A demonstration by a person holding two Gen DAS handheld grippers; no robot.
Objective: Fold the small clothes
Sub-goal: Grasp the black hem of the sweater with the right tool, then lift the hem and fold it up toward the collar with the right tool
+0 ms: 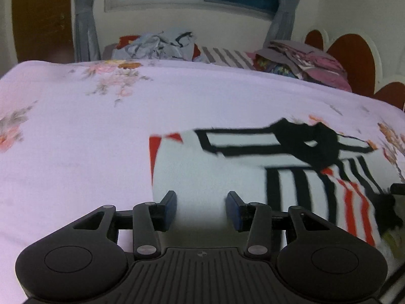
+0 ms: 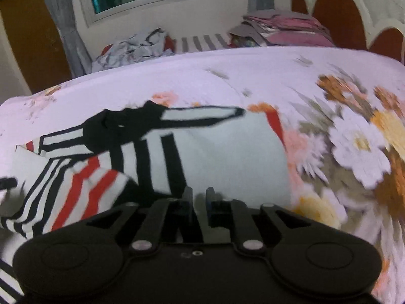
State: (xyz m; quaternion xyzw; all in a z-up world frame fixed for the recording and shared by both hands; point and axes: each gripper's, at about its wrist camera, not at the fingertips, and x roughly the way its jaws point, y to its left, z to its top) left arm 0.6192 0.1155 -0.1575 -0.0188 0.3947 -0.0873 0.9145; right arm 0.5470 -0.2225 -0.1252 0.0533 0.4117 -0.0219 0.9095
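A small white shirt with black and red stripes lies on the pale pink floral bed sheet. My left gripper is open, its blue-padded fingers spread over the shirt's plain white near edge. In the right wrist view the same shirt lies ahead and to the left, with a striped sleeve folded over. My right gripper has its fingers nearly together at the shirt's near edge; whether cloth is pinched between them is hidden.
A crumpled pile of grey clothes and a stack of folded pink and purple clothes lie at the far side of the bed. A brown scalloped headboard stands at the right, with a window and curtains behind.
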